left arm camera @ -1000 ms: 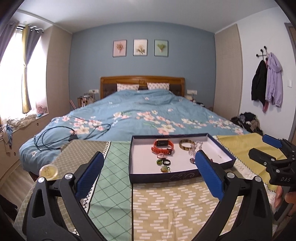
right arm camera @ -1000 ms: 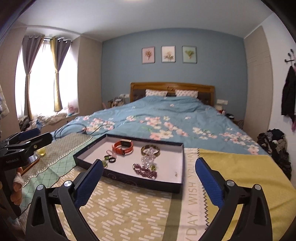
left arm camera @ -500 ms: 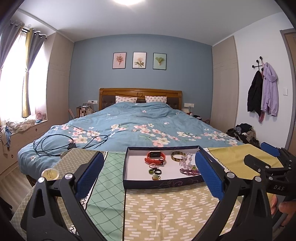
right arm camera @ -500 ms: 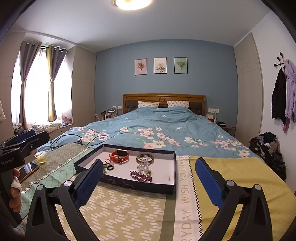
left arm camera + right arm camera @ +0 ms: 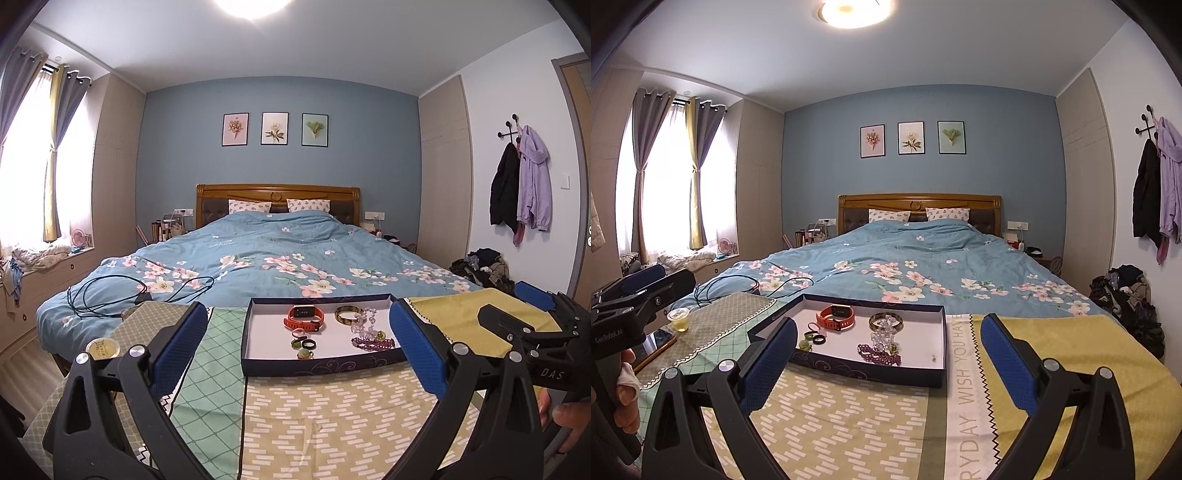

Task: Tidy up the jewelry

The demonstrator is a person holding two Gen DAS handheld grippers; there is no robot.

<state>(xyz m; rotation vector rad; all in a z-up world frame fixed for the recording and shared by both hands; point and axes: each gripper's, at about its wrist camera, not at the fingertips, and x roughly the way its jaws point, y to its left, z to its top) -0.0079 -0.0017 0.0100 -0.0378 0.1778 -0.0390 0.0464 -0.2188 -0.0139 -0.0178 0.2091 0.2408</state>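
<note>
A shallow navy tray [image 5: 321, 363] [image 5: 864, 373] with a white floor lies on the patterned cloth. In it sit an orange smartwatch [image 5: 304, 317] [image 5: 836, 317], a gold bangle [image 5: 347, 316] [image 5: 885, 320], clear crystal beads [image 5: 364, 325] [image 5: 882, 338], a purple bead bracelet [image 5: 373, 343] [image 5: 879, 354] and several small rings [image 5: 303, 341] [image 5: 812, 338]. My left gripper [image 5: 297, 349] stands open, well short of the tray. My right gripper [image 5: 888, 360] is open too, nothing between its fingers.
The table is covered in green, yellow and grey cloths [image 5: 325, 413]. A small round jar [image 5: 102, 349] [image 5: 679, 319] and a phone [image 5: 655, 343] lie at the left. A bed [image 5: 277, 258] with a black cable [image 5: 110, 291] stands behind. A hand [image 5: 569, 417] holds the other gripper.
Both grippers have tilted upward and drawn back, so the tray sits lower and smaller in view and the ceiling light appears. Both stay open.
</note>
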